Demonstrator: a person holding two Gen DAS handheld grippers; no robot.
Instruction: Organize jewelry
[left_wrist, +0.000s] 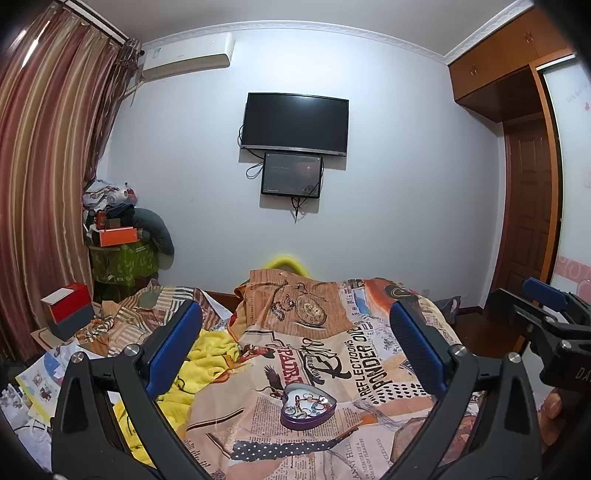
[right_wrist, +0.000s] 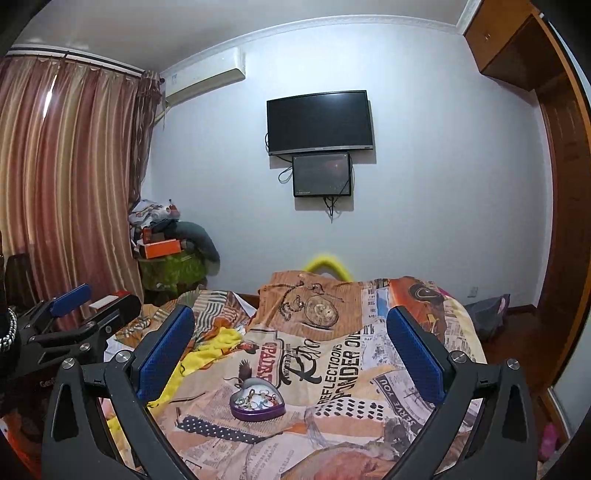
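Observation:
A purple heart-shaped tin (left_wrist: 307, 407) lies open on the printed bedspread (left_wrist: 369, 354), holding several small pieces of jewelry (left_wrist: 308, 402). It also shows in the right wrist view (right_wrist: 257, 403) with the jewelry (right_wrist: 258, 398) inside. My left gripper (left_wrist: 295, 325) is open and empty, held above and behind the tin. My right gripper (right_wrist: 291, 328) is open and empty, also above the bed, with the tin low between its fingers. Each gripper shows at the edge of the other's view: the right one (left_wrist: 546, 306) and the left one (right_wrist: 74, 310).
A yellow towel (left_wrist: 207, 354) lies on the bed to the left of the tin. A red and white box (left_wrist: 68, 310) stands at the left. A pile of boxes and clothes (left_wrist: 118, 229) sits by the curtain. A TV (left_wrist: 295, 123) hangs on the far wall.

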